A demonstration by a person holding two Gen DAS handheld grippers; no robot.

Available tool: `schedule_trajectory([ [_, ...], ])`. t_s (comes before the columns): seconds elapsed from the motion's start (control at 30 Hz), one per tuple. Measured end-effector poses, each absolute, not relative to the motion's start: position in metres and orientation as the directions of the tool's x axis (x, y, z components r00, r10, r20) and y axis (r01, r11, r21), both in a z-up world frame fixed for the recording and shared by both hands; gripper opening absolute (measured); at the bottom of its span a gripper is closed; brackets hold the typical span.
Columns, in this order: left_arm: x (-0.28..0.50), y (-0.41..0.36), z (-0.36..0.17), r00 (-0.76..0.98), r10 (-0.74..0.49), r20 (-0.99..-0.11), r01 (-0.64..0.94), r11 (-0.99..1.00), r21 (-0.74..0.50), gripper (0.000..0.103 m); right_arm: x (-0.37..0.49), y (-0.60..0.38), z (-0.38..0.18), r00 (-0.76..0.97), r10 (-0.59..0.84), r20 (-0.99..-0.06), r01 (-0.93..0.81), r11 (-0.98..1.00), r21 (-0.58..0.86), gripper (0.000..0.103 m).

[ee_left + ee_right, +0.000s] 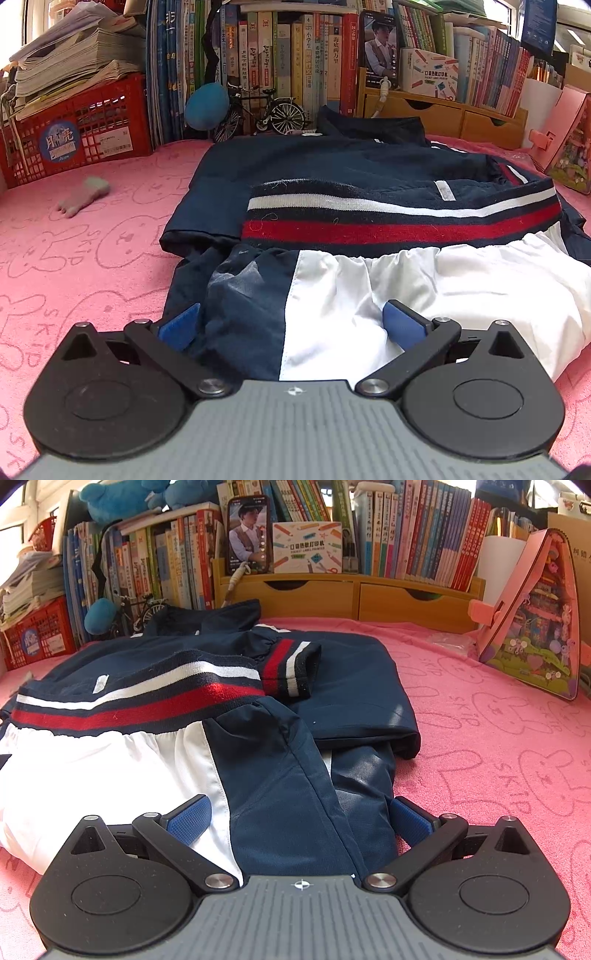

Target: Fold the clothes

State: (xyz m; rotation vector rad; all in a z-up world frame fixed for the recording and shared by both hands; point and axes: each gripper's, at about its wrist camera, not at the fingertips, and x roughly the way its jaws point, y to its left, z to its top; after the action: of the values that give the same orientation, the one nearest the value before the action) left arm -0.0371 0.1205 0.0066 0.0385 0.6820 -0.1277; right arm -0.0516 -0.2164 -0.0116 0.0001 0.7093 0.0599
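The jacket is smooth, faintly shiny navy and white cloth with a ribbed knit band; the pink cover looks like soft terry; lower frame, matt black plastic.

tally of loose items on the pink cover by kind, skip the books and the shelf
Jacket: 1
Grey plush toy: 1
Model bicycle: 1
Red crate: 1
Pink playset box: 1
Blue plush: 1
Total: 6

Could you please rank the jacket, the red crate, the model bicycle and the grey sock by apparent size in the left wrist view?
1. jacket
2. red crate
3. model bicycle
4. grey sock
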Motion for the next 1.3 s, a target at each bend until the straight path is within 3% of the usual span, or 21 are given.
schedule_trajectory([
  [0.1, -0.045, 0.129, 0.010, 0.796, -0.133, -0.590, 0.131, 0.990, -0.046, 0.103, -0.050, -0.217, -0.009, 0.745, 0.050, -0.665, -0.058, 0.998, 0.010, 0.103],
  [0.17, -0.052, 0.145, 0.015, 0.813, -0.244, -0.529, 0.196, 0.970, -0.146, 0.103, -0.059, -0.221, 0.000, 0.764, 0.042, -0.644, -0.051, 0.999, 0.005, 0.102],
  [0.27, -0.050, 0.162, 0.024, 0.813, -0.301, -0.498, 0.235, 0.953, -0.192, 0.103, -0.083, -0.235, 0.019, 0.877, 0.101, -0.469, -0.097, 0.995, 0.033, 0.102],
  [0.43, -0.025, 0.157, 0.034, 0.796, -0.323, -0.511, 0.286, 0.946, -0.153, 0.103, -0.066, -0.231, 0.036, 0.883, 0.214, -0.419, -0.212, 0.976, 0.052, 0.102],
  [0.73, -0.006, 0.127, 0.004, 0.739, -0.267, -0.619, 0.317, 0.948, -0.030, 0.103, -0.021, -0.179, -0.004, 0.797, 0.230, -0.558, -0.368, 0.918, -0.148, 0.101],
  [1.0, -0.004, 0.127, 0.002, 0.725, -0.264, -0.636, 0.318, 0.947, -0.031, 0.103, -0.001, -0.194, -0.015, 0.694, 0.313, -0.648, -0.403, 0.915, 0.011, 0.103],
  [1.3, -0.004, 0.125, 0.002, 0.726, -0.251, -0.641, 0.316, 0.949, -0.014, 0.103, 0.000, -0.194, -0.014, 0.694, 0.310, -0.650, -0.401, 0.916, 0.007, 0.103],
])
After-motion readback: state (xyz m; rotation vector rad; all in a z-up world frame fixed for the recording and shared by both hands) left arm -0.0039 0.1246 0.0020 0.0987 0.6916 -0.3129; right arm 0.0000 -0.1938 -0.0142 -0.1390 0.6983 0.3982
